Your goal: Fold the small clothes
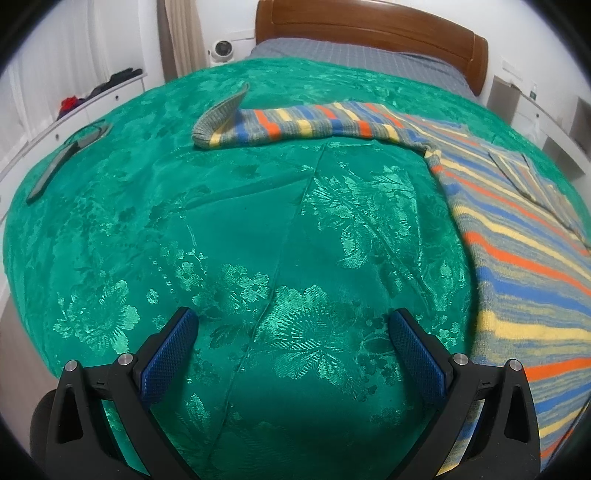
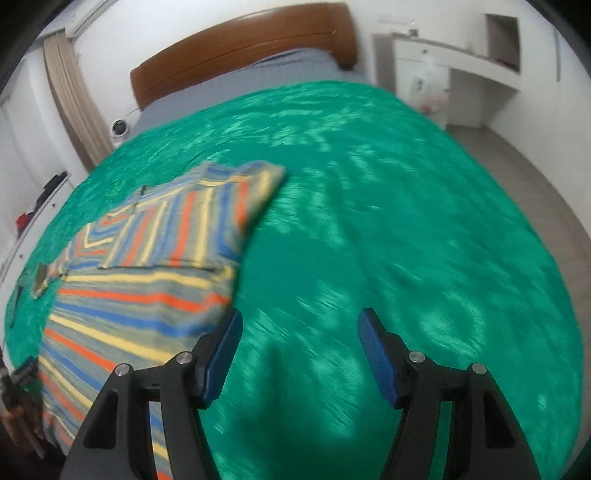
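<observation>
A: Striped sweater [image 1: 517,258] lies flat on a bed under a green floral bedspread [image 1: 221,240], its body to the right of the left tongs [image 1: 291,321], which hang released over bare cloth with nothing between the blue pads.

B: And the right tongs [image 2: 299,325]?

A: Also released, jaws apart above the bedspread [image 2: 406,221], just beside the sweater's [image 2: 147,288] near right edge; the left pad overlaps that edge in the picture, though contact cannot be told through the blur.

B: Farther up the bed?

A: One sleeve [image 1: 295,123] stretches out to the left across the spread, its grey cuff [image 1: 221,118] curled upward. From the right wrist view, the other sleeve [image 2: 229,206] lies folded over the chest.

B: Beyond that?

A: A grey sheet [image 1: 351,55] at the head of the bed, then the wooden headboard [image 1: 369,26]; a white dresser [image 1: 92,107] stands along the left wall.
</observation>
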A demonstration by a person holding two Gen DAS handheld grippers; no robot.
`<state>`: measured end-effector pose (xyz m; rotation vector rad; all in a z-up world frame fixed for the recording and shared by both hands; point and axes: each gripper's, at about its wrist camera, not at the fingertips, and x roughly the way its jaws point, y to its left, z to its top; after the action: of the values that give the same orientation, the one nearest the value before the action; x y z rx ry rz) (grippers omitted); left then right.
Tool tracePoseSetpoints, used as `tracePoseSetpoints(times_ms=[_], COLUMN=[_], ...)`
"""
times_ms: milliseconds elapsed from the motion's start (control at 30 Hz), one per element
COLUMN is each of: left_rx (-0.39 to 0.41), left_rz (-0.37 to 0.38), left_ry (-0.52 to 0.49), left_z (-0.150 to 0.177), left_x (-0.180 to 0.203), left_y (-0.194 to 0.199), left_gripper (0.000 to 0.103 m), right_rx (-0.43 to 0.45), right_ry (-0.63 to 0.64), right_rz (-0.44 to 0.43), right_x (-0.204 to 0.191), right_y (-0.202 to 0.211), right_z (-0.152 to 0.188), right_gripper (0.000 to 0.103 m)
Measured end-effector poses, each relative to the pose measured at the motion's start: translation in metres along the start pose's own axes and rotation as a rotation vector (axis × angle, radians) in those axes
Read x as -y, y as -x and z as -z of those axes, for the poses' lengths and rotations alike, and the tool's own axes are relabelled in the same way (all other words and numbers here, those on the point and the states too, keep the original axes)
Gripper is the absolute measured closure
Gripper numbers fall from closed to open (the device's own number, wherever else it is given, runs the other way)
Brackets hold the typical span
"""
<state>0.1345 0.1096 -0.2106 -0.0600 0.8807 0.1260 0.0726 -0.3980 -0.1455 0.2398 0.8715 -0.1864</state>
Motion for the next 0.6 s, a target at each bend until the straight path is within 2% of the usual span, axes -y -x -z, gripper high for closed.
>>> tracePoseSetpoints(times_ms=[133,233,367,533,600], left_rx=[0.012,0.017,0.004,-0.035,-0.060], left_rz=[-0.011,-0.007,0.016,0.057,0.117], left_ry=[-0.023,-0.037,-0.039,-0.019,0.002], left_z=[0.002,0.002,0.000,-0.006,-0.011], left_x=[0.003,0.002,-0.001,-0.006,-0.012], left_y=[0.001,0.001,0.002,0.007,0.015], left_gripper=[0.000,0.000,0.000,0.000,0.001], right_rx=[0.058,0.055,0.030,0.078,0.088], right_ry=[0.043,0.053,0.019,-0.006,-0.007], right_rz=[0.076,0.110,0.120,0.113,0.107], right_x=[0.005,0.009,0.020,0.029,0.030], right_y=[0.010,0.001,-0.012,-0.017,-0.019], right_z=[0.017,0.027,0.043,0.056,0.058], right_gripper=[0.033,0.033,0.032,0.024,0.021])
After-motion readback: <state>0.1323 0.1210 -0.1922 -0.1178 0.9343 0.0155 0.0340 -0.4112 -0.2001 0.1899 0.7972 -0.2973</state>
